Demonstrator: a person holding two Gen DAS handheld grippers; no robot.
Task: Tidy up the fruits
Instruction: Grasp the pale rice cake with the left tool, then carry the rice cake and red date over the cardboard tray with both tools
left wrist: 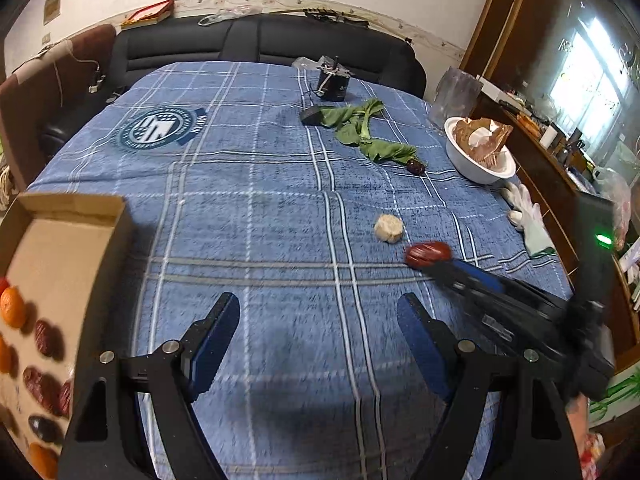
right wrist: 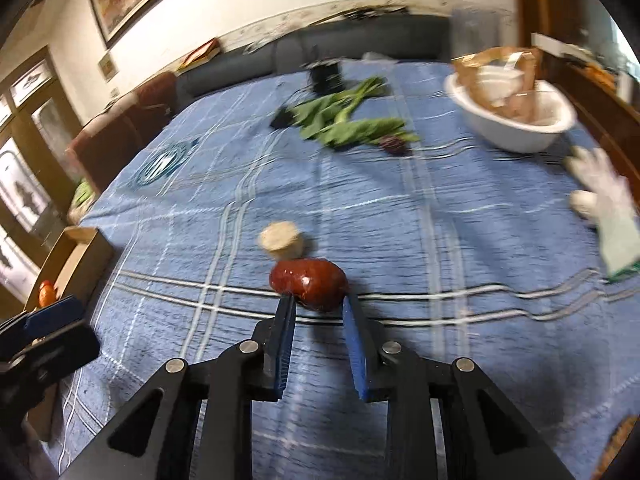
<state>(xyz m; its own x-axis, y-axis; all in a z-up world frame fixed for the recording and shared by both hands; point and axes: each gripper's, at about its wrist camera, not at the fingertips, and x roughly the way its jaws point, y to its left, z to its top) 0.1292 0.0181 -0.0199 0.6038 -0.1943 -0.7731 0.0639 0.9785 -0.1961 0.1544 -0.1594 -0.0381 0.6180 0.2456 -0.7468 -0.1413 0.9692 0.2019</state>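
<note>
On the blue plaid cloth (right wrist: 440,240), the right gripper (right wrist: 318,306) clamps a red date (right wrist: 308,282) beside a pale round piece (right wrist: 282,240), while the left gripper (left wrist: 318,316) hangs spread and empty.

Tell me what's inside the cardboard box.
In the left wrist view the box holds oranges and dark red dates, laid in rows. The left claw and the frame edge hide the rest of its floor.
</note>
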